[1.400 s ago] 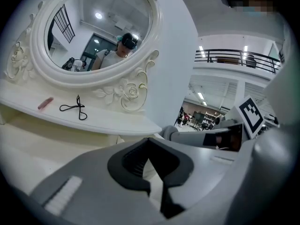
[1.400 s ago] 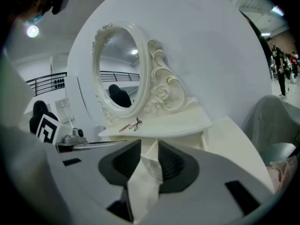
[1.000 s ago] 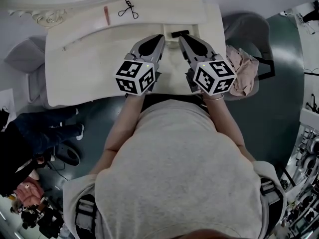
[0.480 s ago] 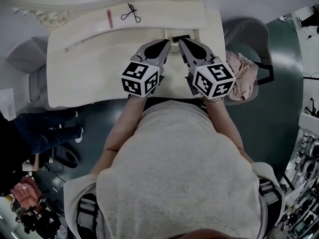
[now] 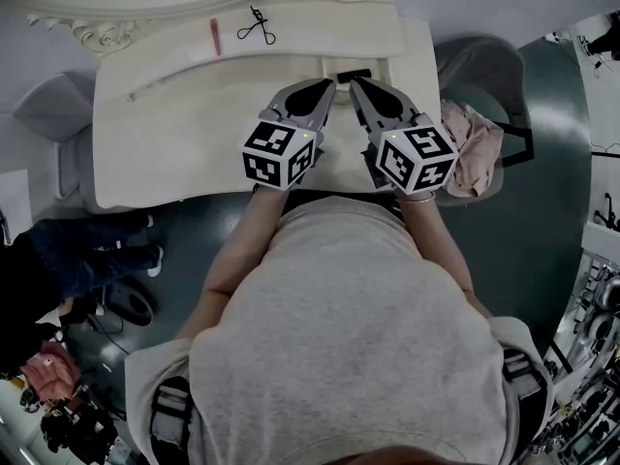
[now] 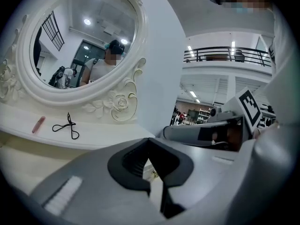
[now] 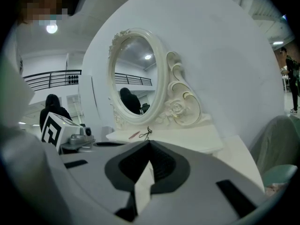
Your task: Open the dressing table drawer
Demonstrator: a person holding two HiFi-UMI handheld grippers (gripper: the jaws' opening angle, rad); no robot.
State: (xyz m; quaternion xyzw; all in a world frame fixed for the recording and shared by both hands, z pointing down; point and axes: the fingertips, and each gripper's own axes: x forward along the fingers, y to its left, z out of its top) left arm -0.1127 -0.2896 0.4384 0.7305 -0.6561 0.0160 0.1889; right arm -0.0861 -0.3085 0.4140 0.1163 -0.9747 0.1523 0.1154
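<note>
Cream dressing table [image 5: 174, 134], probably teal floor [image 5: 542, 211]

The head view looks steeply down onto the counter [image 5: 174, 134] in front of the mirror [image 6: 84, 41]. Both gripper views sit low and close over that counter, facing the mirror, which they share.

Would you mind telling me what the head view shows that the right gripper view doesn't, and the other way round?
Only the head view: the person's grey shirt and the marker cube on the right gripper. Only the right gripper view: the oval mirror face-on, with a dark figure reflected in it, and a railing behind. Both: the eyelash curler and pink stick on the table's shelf, and the left gripper.
</note>
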